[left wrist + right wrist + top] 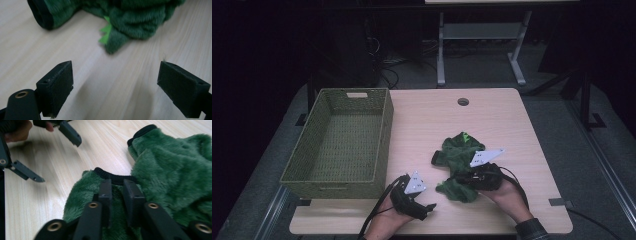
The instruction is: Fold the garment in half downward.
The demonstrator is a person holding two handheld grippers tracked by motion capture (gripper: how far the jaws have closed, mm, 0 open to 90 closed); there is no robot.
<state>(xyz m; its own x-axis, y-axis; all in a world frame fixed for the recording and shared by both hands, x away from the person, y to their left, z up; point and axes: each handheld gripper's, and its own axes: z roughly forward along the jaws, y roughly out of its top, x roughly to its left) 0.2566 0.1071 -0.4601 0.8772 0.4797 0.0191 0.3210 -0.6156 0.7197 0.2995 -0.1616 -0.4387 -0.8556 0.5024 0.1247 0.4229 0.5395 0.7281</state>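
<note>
Likely early: from high, the fuzzy dark-green plush garment (460,162) lies on the light wood bench (512,130) under the right tool (462,177); the woven olive basket (343,142), beyond the left tool (428,209), sits empty. Left gripper view: jaws wide, garment ahead, untouched. Right gripper view: jaws narrow, pinching the garment's black ribbed cuff (115,178). Nothing lifted or binned yet.

A pale wooden table (492,120) with a smooth, matt grain finish. On it lies a dark green garment (172,177) of thick, fuzzy plush cloth, with a black ribbed knit cuff (115,178) pinched between the right gripper (117,192) jaws. Those jaws are matt black plastic with brass-coloured metal rivets. The left gripper (115,87), short of the garment, has jaws faced with rough, matt black pads (58,85). To its left sits a woven olive-green wicker basket (382,145), coarse in texture.
</note>
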